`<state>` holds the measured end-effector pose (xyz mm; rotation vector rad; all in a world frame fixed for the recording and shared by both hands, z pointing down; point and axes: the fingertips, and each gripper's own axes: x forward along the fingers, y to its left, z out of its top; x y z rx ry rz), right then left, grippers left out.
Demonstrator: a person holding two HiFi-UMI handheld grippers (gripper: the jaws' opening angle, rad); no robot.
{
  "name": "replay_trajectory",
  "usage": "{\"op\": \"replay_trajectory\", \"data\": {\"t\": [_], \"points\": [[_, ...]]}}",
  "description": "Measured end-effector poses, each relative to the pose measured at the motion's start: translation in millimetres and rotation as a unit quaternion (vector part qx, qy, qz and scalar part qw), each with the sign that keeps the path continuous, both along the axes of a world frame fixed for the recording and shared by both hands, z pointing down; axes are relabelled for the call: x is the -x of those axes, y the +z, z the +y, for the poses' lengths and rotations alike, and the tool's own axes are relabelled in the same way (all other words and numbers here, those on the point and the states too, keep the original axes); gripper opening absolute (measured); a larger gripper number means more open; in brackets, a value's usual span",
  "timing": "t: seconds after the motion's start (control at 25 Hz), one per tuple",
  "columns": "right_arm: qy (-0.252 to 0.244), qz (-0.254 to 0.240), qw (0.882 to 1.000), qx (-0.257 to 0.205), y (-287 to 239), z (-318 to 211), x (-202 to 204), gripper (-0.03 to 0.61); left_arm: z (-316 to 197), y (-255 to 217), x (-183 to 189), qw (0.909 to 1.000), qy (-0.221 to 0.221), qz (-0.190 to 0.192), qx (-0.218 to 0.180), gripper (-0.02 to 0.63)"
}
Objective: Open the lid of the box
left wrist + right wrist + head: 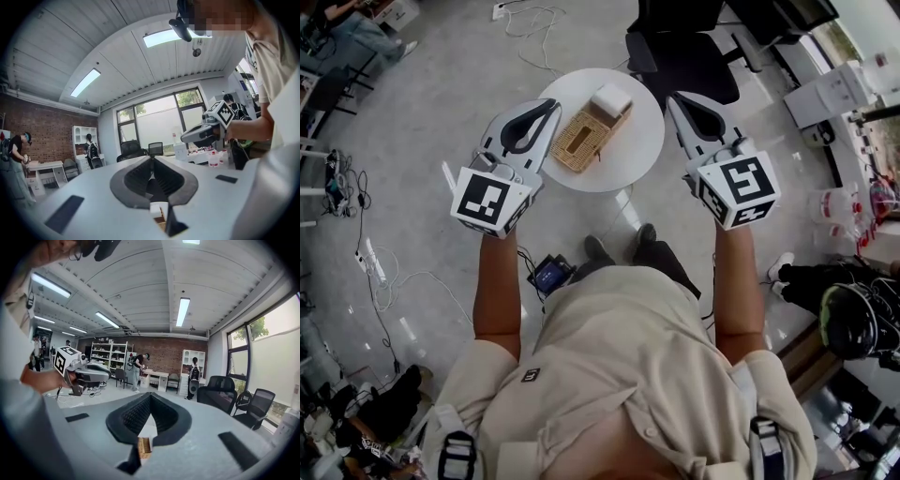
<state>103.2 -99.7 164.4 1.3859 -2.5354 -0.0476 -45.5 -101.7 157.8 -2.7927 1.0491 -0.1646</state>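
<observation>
A woven wicker box (579, 138) lies on a small round white table (636, 150), with a white block (610, 98) at its far end. My left gripper (551, 105) hovers above the table's left edge, jaws shut and holding nothing. My right gripper (673, 97) hovers by the table's right edge, also shut and empty. In the left gripper view the jaws (152, 159) meet at their tips, and a bit of the white block and wicker (160, 214) shows below them. The right gripper view shows shut jaws (150, 394) with a sliver of the wicker box (143, 446) beneath.
A black office chair (684, 47) stands just beyond the table. Cables (380, 272) trail over the floor at left. The person's shoes (623, 246) are near the table's front edge. White boxes (830, 94) and bottles sit at right. Other people stand far off in the room.
</observation>
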Motion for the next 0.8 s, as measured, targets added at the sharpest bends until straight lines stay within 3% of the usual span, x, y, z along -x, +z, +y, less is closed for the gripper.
{"op": "replay_trajectory", "data": {"t": [0.4, 0.8], "points": [[-0.044, -0.003, 0.999, 0.012, 25, -54, 17, -0.008, -45, 24, 15, 0.9992, -0.038, -0.010, 0.009, 0.025], [-0.081, -0.004, 0.996, 0.047, 73, -93, 27, -0.008, -78, 69, 17, 0.9959, -0.066, -0.037, 0.050, 0.025]]}}
